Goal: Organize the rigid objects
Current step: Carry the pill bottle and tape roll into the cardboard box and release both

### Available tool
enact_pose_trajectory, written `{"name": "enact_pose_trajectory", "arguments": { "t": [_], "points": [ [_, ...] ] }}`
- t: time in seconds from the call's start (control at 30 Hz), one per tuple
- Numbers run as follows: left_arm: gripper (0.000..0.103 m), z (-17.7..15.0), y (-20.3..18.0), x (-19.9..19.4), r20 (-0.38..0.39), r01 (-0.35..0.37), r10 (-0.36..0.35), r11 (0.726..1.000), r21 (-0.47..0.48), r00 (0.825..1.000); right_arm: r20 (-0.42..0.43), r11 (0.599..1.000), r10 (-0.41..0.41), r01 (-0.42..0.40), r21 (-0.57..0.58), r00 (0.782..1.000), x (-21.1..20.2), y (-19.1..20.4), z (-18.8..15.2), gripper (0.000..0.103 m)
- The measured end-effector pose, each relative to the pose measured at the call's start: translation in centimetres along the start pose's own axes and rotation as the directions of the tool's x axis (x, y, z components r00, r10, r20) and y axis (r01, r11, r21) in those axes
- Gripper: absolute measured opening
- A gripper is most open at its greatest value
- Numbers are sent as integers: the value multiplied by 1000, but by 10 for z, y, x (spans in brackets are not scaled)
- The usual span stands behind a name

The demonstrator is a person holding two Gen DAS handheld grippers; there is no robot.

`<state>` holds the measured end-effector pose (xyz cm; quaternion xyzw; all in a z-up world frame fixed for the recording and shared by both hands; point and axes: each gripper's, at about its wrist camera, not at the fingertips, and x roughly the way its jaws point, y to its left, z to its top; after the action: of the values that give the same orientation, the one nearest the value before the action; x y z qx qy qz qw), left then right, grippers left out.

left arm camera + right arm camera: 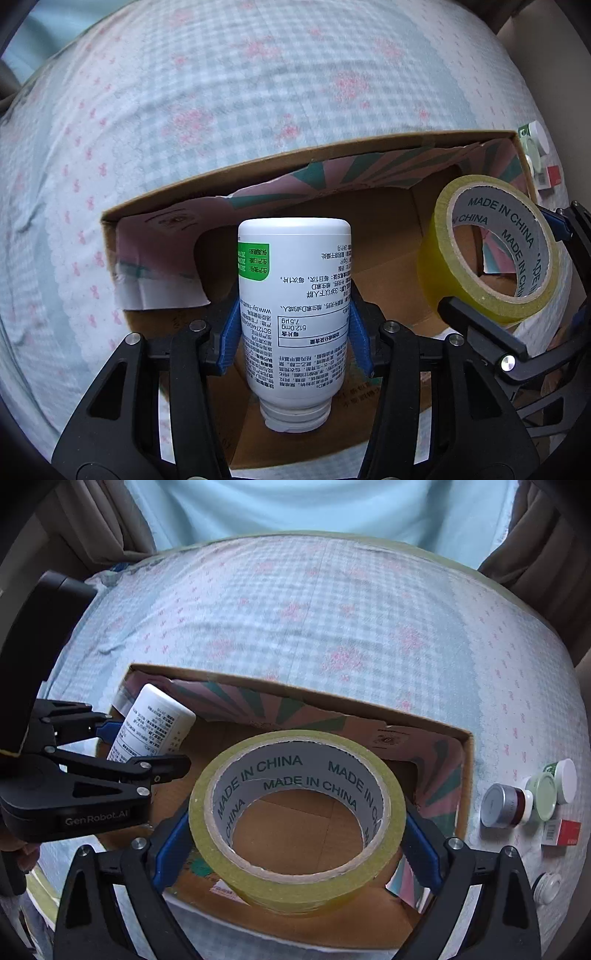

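While both grippers hang over the open box (pixel 466 760) on the bed (pixel 332 602), each carries one item, evidently so that two can be deposited in one pass.

Left gripper (pixel 293 332): jaws pinch the bottle (pixel 295 295) across its body, blue pads (pixel 229 338) pressed on either side. The bottle is held inverted, neck towards the camera and base pointing down into the box. Gripping at mid-body keeps it from swinging, and the base would meet the floor of the box first. In the right wrist view the bottle sits above the far left corner.

Right gripper (pixel 295 834): jaws are spread wide but closed on the tape (pixel 295 823), pads bearing on its outer rim at left and right. The roll is held with its hole facing the camera, so it would land flat. It hangs over the near middle of the box, apart from the bottle, which leaves each item its own ground.

Box interior: bare cardboard is visible beneath both items; neither appears to touch the floor yet, though contact cannot be confirmed.

Outstanding: several jars (pixel 508 805) and a small red carton (pixel 561 832) remain on the bed just right of the box.

Risk, judged: the torn liner flap at the left wall could catch the bottle.
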<state>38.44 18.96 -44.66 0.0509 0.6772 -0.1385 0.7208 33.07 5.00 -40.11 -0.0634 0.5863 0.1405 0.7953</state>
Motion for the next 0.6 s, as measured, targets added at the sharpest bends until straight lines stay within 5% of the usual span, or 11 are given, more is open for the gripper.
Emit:
{"name": "enact_pose_trajectory", "arguments": {
  "t": [0.27, 0.3, 0.37, 0.4, 0.6],
  "points": [
    [46, 7, -3, -3, 33, 12, -12, 1000, -3, 999, -8, 997, 44, -45, -55, 999, 13, -7, 5, 96],
    [49, 7, -3, -8, 55, 20, -20, 1000, 0, 998, -7, 997, 54, -55, -59, 998, 15, -9, 6, 97],
    [92, 10, -3, -16, 75, 4, -4, 1000, 5, 997, -25, 997, 61, -62, -49, 998, 22, -12, 6, 97],
    [103, 10, -4, -19, 85, -3, 2, 1000, 6, 996, -31, 996, 76, -77, -46, 997, 24, -14, 5, 97],
    [103, -2, -3, -19, 61, 3, -3, 1000, -8, 998, -14, 996, 25, -26, -90, 1000, 20, -21, -17, 100]
  ]
}}
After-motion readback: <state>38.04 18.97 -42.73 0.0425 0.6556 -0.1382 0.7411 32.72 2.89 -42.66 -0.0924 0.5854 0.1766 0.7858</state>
